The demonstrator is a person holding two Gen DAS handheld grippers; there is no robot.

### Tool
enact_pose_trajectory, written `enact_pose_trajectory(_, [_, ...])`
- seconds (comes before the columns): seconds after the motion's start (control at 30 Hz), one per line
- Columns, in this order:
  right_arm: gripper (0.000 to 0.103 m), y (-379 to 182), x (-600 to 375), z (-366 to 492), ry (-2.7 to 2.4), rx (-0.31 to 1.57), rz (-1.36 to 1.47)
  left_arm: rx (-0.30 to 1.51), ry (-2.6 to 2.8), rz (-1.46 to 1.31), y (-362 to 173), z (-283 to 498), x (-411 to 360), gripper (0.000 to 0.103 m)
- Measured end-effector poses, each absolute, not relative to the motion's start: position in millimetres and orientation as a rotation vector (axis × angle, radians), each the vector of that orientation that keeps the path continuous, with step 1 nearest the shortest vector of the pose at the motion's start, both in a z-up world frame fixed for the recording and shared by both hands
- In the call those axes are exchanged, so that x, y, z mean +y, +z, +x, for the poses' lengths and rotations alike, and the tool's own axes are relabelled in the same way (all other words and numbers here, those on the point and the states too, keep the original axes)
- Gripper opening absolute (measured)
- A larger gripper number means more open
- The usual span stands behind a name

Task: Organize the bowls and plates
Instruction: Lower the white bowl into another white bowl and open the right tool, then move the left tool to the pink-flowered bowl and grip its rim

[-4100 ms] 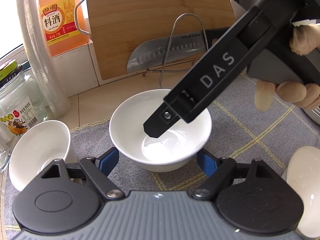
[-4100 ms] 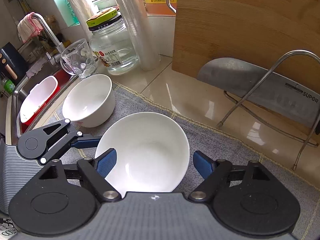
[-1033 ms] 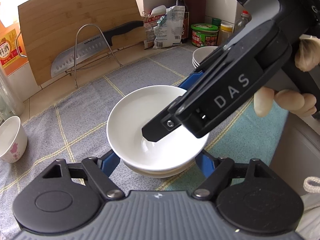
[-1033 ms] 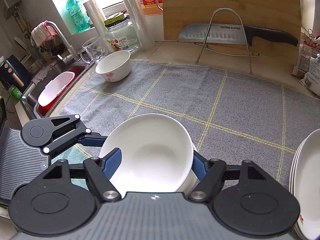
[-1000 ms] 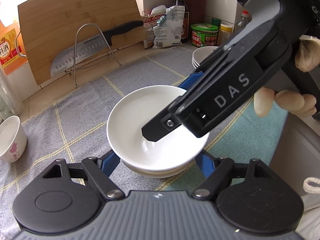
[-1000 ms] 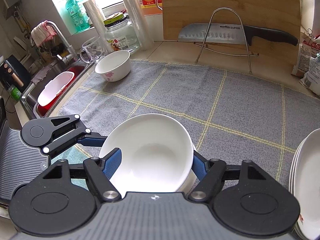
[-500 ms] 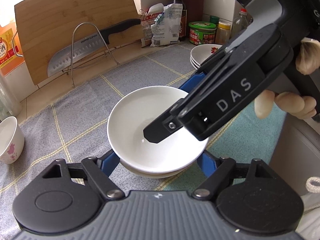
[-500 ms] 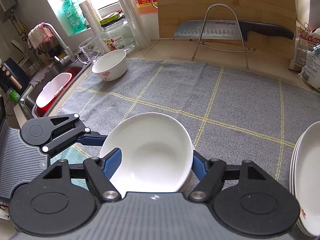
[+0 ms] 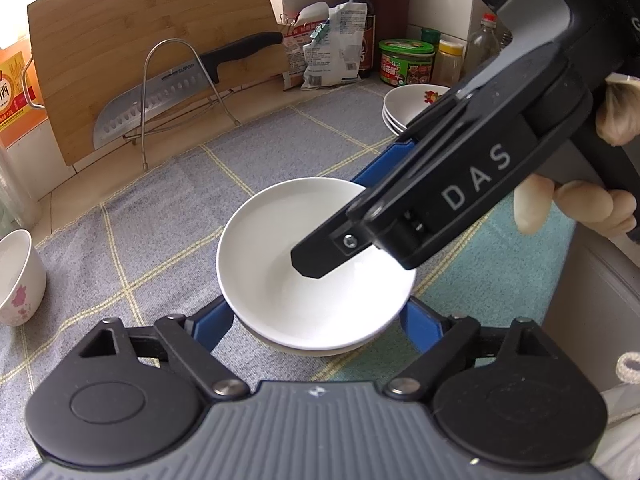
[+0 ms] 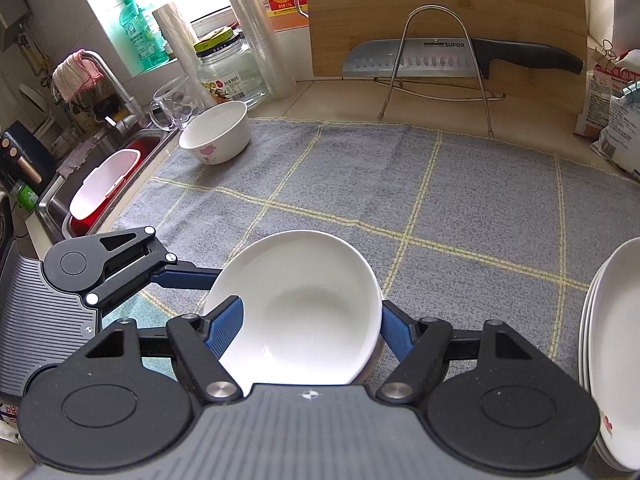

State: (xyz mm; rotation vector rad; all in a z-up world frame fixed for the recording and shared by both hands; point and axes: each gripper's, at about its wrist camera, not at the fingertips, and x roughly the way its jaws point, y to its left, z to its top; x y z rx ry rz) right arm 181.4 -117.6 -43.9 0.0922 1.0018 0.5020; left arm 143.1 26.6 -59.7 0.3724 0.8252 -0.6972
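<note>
A plain white bowl [image 9: 280, 264] sits nested on another white bowl [image 9: 320, 351] whose rim shows beneath it, on the grey checked cloth [image 9: 168, 208]. My left gripper [image 9: 316, 316] and my right gripper [image 10: 308, 320] both have their blue pads against the top bowl [image 10: 304, 308], one from each side. The right gripper [image 9: 400, 216] reaches over the bowl in the left wrist view. The left gripper [image 10: 180, 276] shows at the left in the right wrist view. A flowered bowl [image 10: 216, 136] stands at the far left of the cloth [image 10: 440, 200]. A stack of plates [image 10: 612, 352] stands at the right.
A knife on a wire stand [image 10: 440, 60] leans against a wooden cutting board [image 10: 440, 8] at the back. Jars and bottles [image 10: 224, 68] and a sink [image 10: 100, 184] are at the left. Food packets [image 9: 332, 52] and jars [image 9: 404, 62] are behind the plate stack [image 9: 412, 108].
Both grippers have moved with the top bowl a little, the view drawing back from the back wall. The stacked bowls stay between the pads.
</note>
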Motion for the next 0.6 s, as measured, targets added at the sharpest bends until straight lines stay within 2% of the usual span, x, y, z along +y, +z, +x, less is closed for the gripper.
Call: enact_pose_trajectory(0.6, [0.081, -26, -118, 181, 0.555, 0.919, 0.107, 0.777, -0.681, 0.363, -49, 136, 42, 0.096])
